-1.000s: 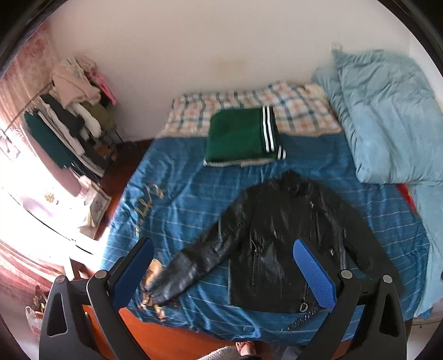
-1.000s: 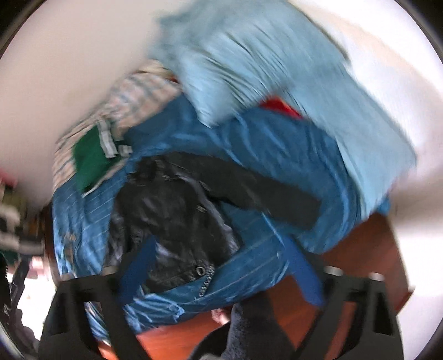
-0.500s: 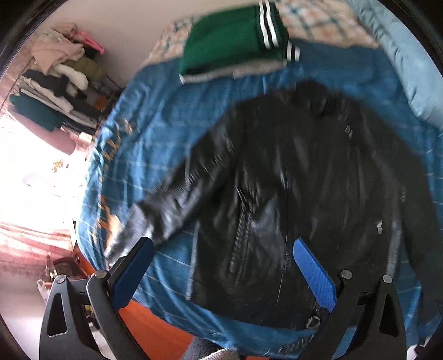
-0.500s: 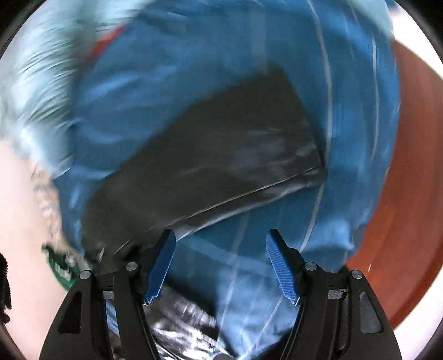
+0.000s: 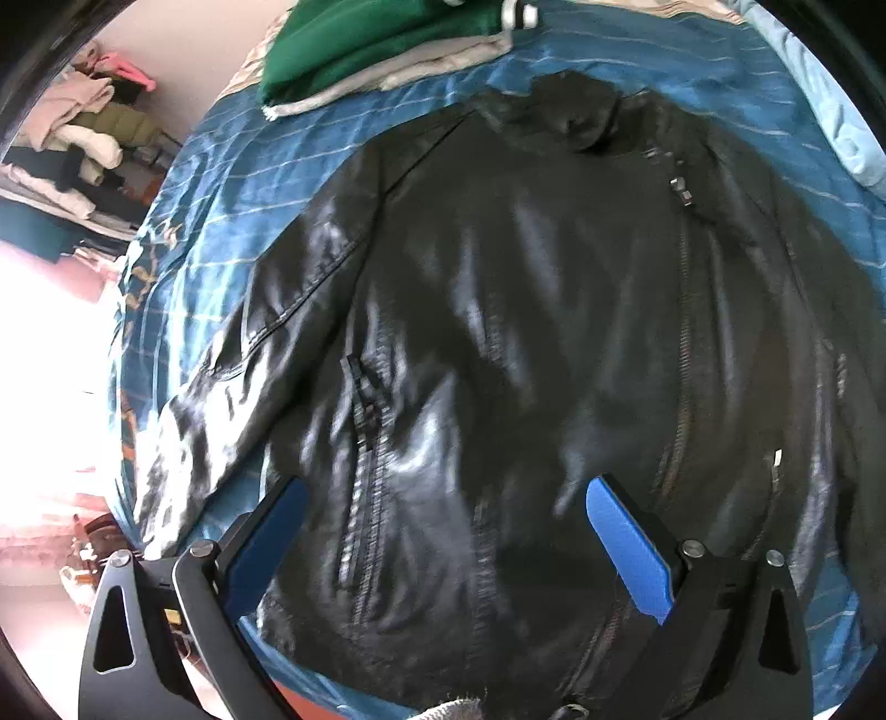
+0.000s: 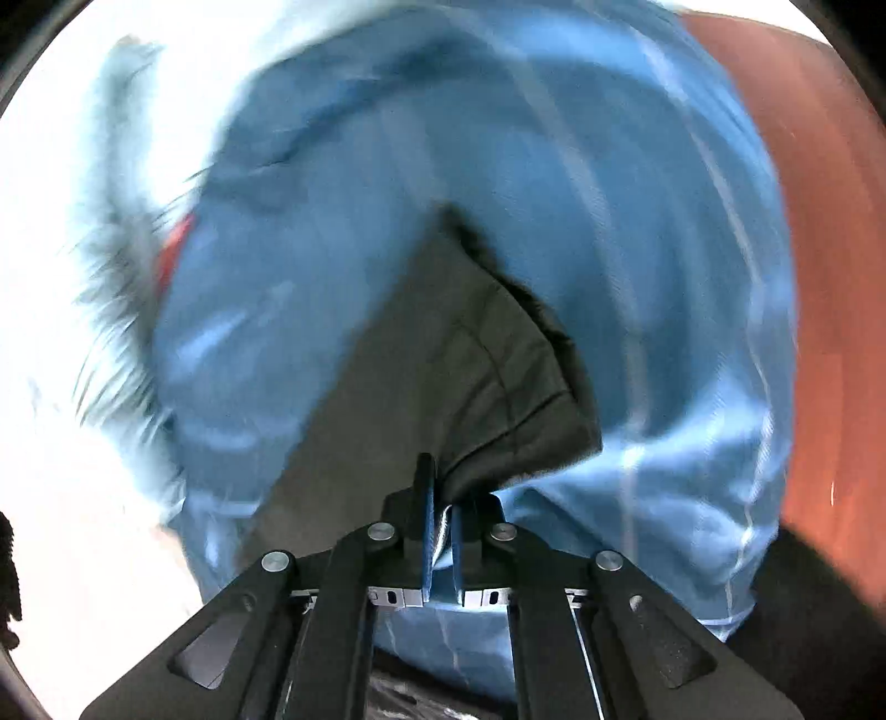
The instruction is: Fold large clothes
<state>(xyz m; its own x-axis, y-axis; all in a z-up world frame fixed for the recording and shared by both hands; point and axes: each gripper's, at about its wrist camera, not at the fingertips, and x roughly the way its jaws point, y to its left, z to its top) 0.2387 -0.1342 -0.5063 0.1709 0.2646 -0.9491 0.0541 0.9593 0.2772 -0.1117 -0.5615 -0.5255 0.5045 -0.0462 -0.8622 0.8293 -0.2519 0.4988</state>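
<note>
A black leather jacket (image 5: 526, 332) lies front up and spread on the blue striped bedspread (image 5: 232, 183), collar towards the far side. My left gripper (image 5: 443, 531) is open, its blue pads just above the jacket's lower front near a zip pocket. In the right wrist view, my right gripper (image 6: 440, 526) is shut on the edge of the jacket's sleeve (image 6: 443, 354), which stretches away from the jaws over the bedspread (image 6: 609, 221). That view is blurred.
A folded green garment with white stripes (image 5: 376, 39) lies on the bed beyond the collar. A rack of clothes (image 5: 83, 144) stands at the far left. A light blue pillow (image 5: 830, 99) is at the right. The orange floor (image 6: 819, 249) shows past the bed's edge.
My left gripper has dropped close over the jacket's body, still open. My right gripper has swung to the sleeve and shut on its edge.
</note>
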